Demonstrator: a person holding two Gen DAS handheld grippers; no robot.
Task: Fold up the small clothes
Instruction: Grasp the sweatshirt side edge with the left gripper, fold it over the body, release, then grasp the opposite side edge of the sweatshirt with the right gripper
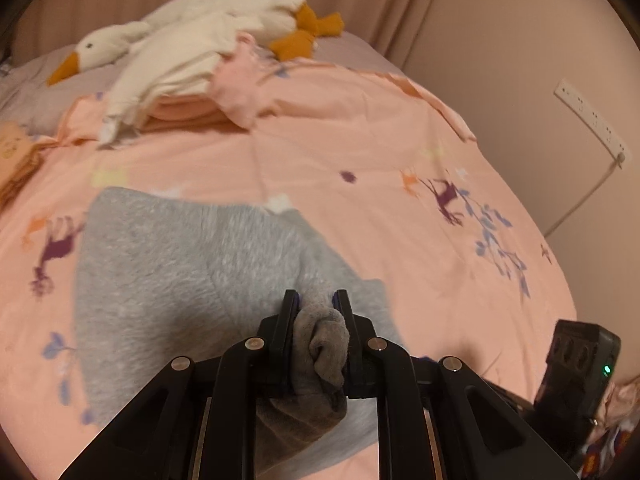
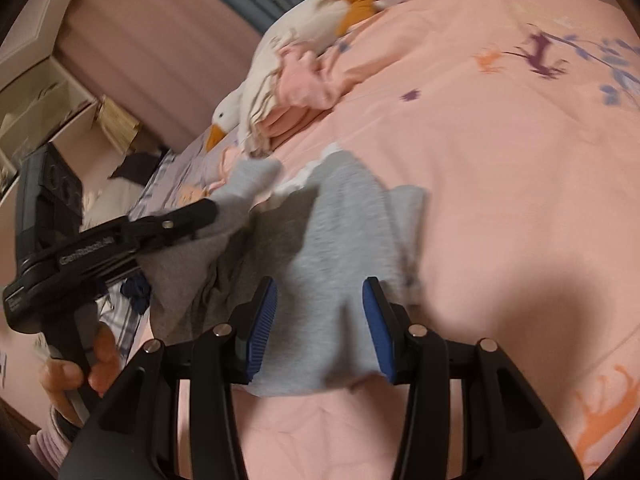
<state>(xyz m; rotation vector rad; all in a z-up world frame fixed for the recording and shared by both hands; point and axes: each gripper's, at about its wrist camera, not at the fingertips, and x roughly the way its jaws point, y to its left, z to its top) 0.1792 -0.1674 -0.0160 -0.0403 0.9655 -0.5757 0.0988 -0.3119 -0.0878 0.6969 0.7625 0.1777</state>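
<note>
A small grey garment (image 1: 180,264) lies on the pink printed bedspread (image 1: 360,152). My left gripper (image 1: 316,300) is shut on a bunched edge of the grey garment and lifts it a little. In the right wrist view the left gripper (image 2: 212,208) shows at the left, clamped on the garment's raised corner. My right gripper (image 2: 320,292) is open, its blue pads (image 2: 262,320) on either side of the near edge of the grey garment (image 2: 340,240), not closed on it.
A white plush goose (image 1: 188,44) and a pile of pink folded clothes (image 1: 240,88) lie at the far end of the bed. A wall with a power strip (image 1: 592,120) is on the right. A bedside shelf (image 2: 44,92) stands at the left.
</note>
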